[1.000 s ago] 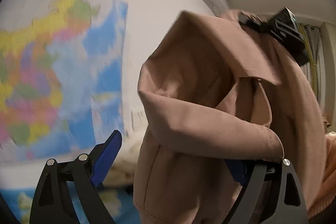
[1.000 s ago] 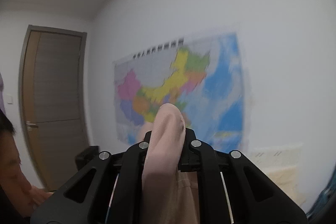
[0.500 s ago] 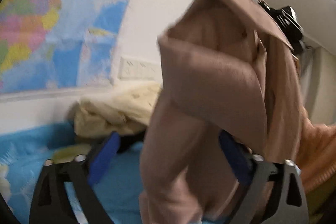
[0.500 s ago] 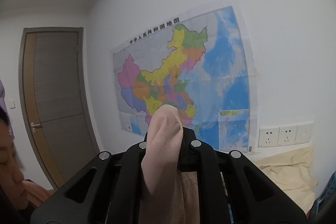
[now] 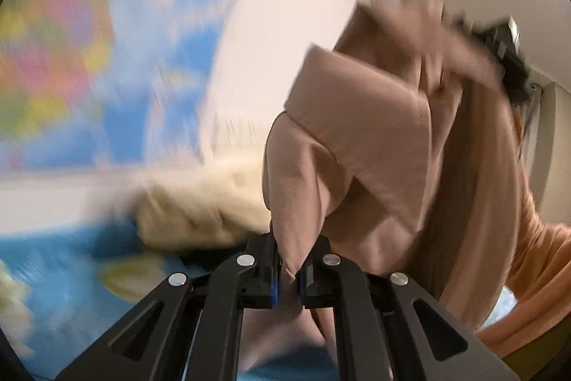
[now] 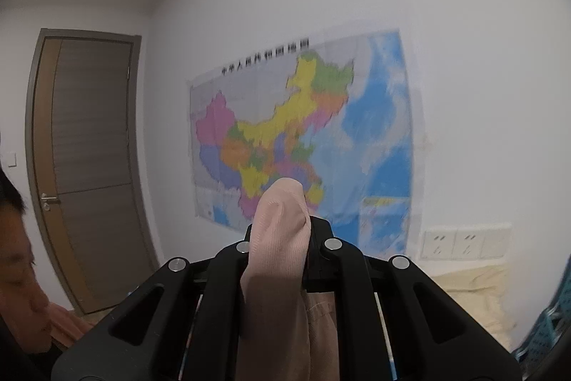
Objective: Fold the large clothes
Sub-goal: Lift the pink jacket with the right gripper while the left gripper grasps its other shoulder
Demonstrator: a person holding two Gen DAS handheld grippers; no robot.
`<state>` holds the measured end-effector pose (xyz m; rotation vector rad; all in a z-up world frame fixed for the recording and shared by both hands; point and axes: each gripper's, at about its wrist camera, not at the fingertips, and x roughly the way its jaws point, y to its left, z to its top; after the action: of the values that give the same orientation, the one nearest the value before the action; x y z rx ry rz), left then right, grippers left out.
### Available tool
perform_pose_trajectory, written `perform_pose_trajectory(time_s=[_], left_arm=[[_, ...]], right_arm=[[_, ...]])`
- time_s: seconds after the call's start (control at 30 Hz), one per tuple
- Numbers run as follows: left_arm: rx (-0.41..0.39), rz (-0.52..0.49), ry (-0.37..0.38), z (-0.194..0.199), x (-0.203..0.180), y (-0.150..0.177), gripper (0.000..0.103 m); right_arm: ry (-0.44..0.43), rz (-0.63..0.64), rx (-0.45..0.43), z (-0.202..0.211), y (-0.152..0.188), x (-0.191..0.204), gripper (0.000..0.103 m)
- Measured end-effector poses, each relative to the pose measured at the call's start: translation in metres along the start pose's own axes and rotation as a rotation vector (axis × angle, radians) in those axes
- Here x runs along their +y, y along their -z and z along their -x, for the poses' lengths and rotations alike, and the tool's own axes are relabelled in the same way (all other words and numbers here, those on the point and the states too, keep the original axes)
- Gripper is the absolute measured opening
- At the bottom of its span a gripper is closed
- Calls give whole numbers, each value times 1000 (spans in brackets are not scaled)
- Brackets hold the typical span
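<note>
Pinching a fold of the pink garment, your left gripper had its jaws closed on the cloth, which rose ahead and rightward. Your right gripper likewise clamped the garment, a map beyond.

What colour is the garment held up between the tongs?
Dusty pink-beige garment, plain, with no pattern; it shows best in the left wrist view.

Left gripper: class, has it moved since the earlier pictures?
Yes. The left gripper has dropped: the wall map sits higher in view, the blue bedding has appeared, and its fingers have shut on the pink garment.
</note>
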<state>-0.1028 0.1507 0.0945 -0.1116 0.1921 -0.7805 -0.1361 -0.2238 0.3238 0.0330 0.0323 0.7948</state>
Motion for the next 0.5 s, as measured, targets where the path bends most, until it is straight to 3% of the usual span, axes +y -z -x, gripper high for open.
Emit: perform_pose_trajectory(time_s=[0.2,0.3,0.4,0.5], left_arm=[[-154,-178,-200,89,-53,-80,6],[-187,-176,-248,125,-75,-116,7],[-156,-187,-338,133,-91,-137,8],[-72,-188,-449,115,-85,-140,8]], right_arm=[[47,42,-113,64,-37,17,9],[70,52,-136,75,-50,17,9],[62,4,-119,59,-52,-1,9],[52,-80,-38,10,-36,-38,9]])
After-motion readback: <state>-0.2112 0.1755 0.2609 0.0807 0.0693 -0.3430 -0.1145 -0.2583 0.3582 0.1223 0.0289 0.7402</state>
